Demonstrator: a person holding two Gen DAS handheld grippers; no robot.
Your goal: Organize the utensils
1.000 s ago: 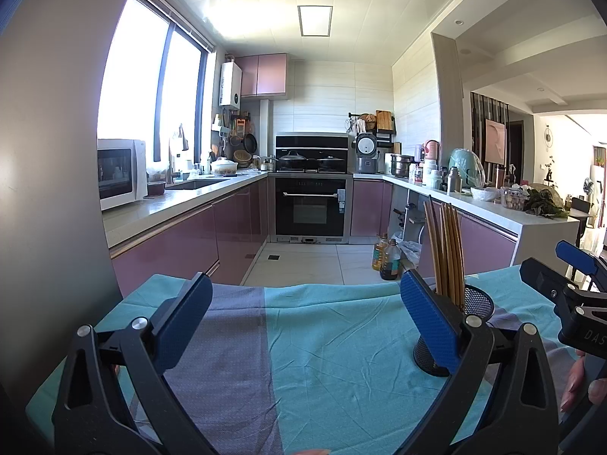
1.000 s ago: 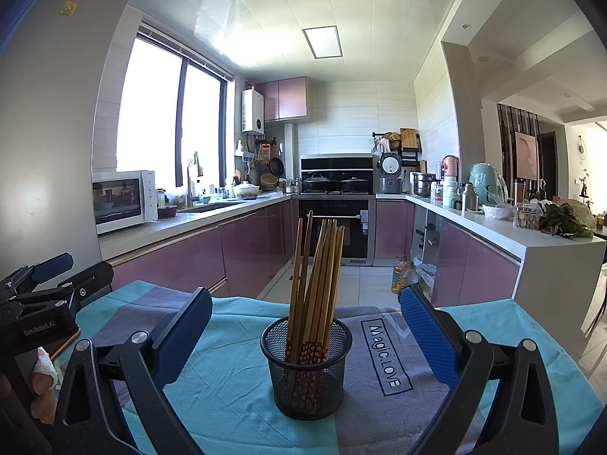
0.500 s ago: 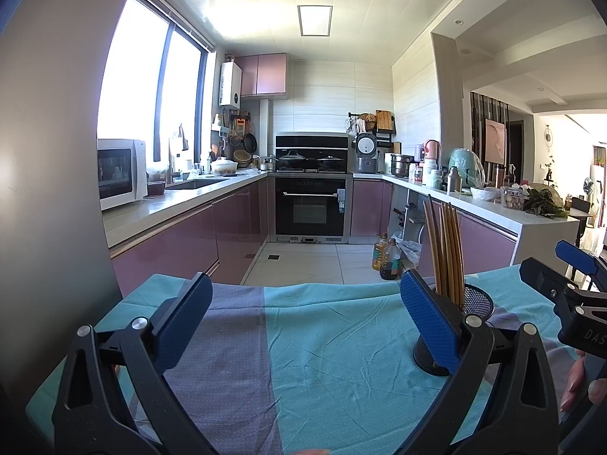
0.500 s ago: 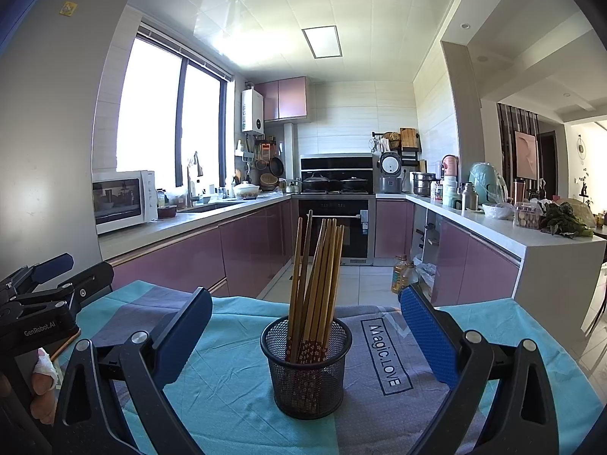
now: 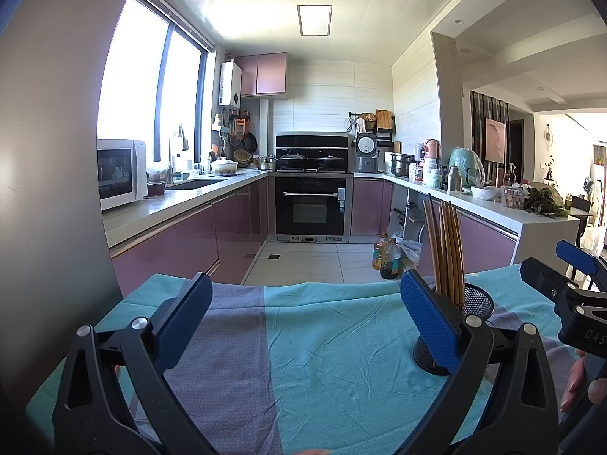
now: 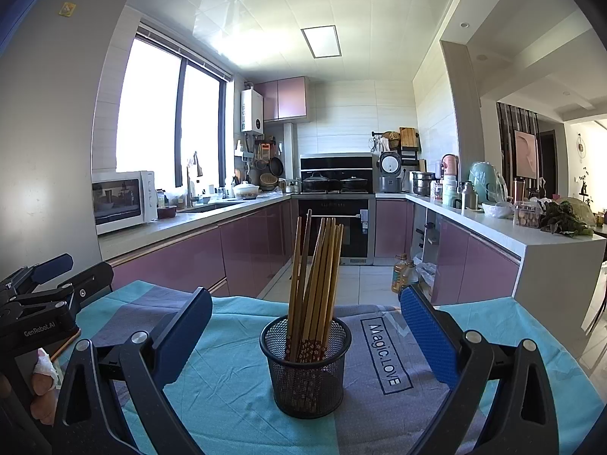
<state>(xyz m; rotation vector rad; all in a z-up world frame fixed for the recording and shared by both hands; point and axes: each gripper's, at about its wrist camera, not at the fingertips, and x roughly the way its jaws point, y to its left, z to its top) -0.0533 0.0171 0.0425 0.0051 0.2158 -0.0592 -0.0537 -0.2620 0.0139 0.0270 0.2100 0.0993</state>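
Note:
A black mesh cup (image 6: 306,364) stands upright on the teal and grey tablecloth (image 6: 235,386), with several wooden chopsticks (image 6: 315,276) standing in it. My right gripper (image 6: 303,333) is open and empty, the cup straight ahead between its fingers. In the left wrist view the cup (image 5: 470,314) and chopsticks (image 5: 445,250) are at the right, partly behind my right finger. My left gripper (image 5: 303,318) is open and empty over bare cloth (image 5: 322,360). Each gripper shows in the other's view, the left (image 6: 38,303) and the right (image 5: 573,284).
The table's far edge (image 5: 303,285) drops to the kitchen floor, where oil bottles (image 5: 387,258) stand. Purple cabinets, an oven (image 5: 311,204) and a white counter (image 6: 531,235) lie beyond. A grey wall (image 5: 45,189) is close on the left.

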